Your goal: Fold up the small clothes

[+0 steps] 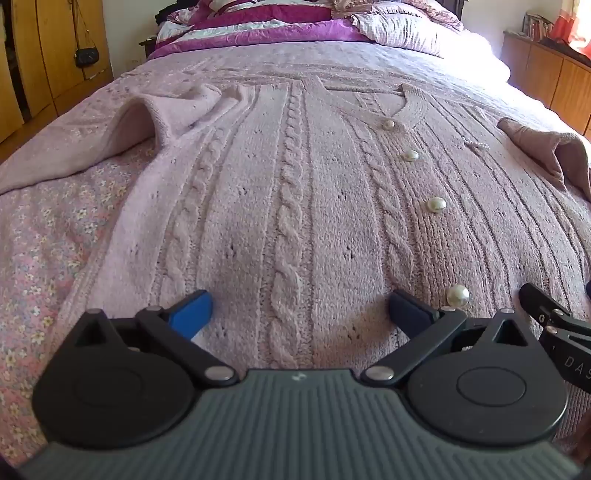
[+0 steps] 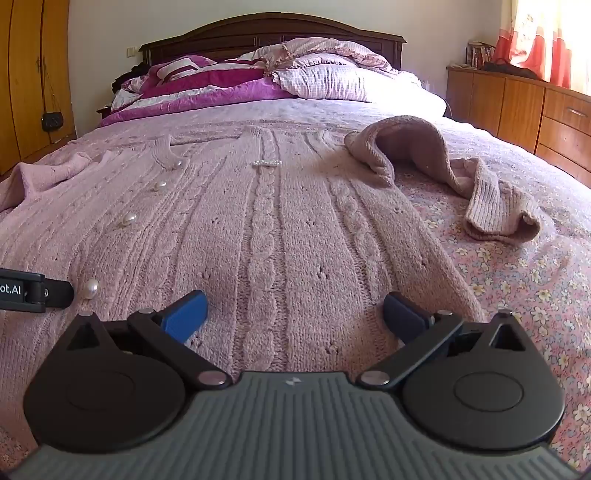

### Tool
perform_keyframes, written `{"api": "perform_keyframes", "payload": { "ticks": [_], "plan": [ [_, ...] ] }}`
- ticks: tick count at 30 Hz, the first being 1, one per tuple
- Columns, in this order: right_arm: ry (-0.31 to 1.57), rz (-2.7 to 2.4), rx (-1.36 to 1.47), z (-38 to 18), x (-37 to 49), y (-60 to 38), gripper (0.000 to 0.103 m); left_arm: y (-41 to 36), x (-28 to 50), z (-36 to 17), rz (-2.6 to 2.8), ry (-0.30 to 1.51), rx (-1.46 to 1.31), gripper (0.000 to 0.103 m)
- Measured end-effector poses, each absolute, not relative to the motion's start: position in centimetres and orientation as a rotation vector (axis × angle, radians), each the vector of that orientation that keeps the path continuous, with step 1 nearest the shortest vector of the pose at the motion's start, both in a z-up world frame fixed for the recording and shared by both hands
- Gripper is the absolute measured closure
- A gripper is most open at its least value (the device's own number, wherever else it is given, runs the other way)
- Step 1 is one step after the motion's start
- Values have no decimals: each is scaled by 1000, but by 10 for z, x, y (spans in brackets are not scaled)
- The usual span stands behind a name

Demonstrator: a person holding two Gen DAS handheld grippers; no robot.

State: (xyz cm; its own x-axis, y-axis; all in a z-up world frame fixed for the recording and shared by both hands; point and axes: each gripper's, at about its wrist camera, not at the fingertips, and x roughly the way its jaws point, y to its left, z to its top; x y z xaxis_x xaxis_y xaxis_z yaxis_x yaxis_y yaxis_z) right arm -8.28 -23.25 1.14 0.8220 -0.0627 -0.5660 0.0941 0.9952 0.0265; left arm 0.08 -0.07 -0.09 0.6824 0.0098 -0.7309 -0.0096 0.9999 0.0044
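Observation:
A pale pink cable-knit cardigan (image 1: 295, 192) with pearl buttons (image 1: 436, 204) lies flat, front up, on the floral bedspread (image 1: 44, 236). Its left sleeve (image 1: 136, 125) is bunched at the left; its right sleeve (image 2: 461, 173) lies crumpled at the right. My left gripper (image 1: 299, 306) is open, its blue fingers spread just above the hem on the left half. My right gripper (image 2: 293, 308) is open above the hem on the right half (image 2: 280, 236). Each gripper's edge shows in the other's view, close beside the lowest button (image 2: 91, 288).
Pillows and a magenta quilt (image 2: 229, 85) are piled at the wooden headboard (image 2: 273, 29). A wardrobe (image 2: 33, 74) stands at the left, with a small black bag (image 2: 51, 121) hanging. A wooden dresser (image 2: 524, 103) runs along the right under a curtained window.

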Motion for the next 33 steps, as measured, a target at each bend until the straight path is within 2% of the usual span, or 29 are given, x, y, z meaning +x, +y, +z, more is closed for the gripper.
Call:
{"api": "perform_keyframes", "payload": {
  "ticks": [33],
  "plan": [
    [589, -94, 50, 9, -86, -231, 0, -2, -5, -2, 11, 771, 9, 0]
  ]
}}
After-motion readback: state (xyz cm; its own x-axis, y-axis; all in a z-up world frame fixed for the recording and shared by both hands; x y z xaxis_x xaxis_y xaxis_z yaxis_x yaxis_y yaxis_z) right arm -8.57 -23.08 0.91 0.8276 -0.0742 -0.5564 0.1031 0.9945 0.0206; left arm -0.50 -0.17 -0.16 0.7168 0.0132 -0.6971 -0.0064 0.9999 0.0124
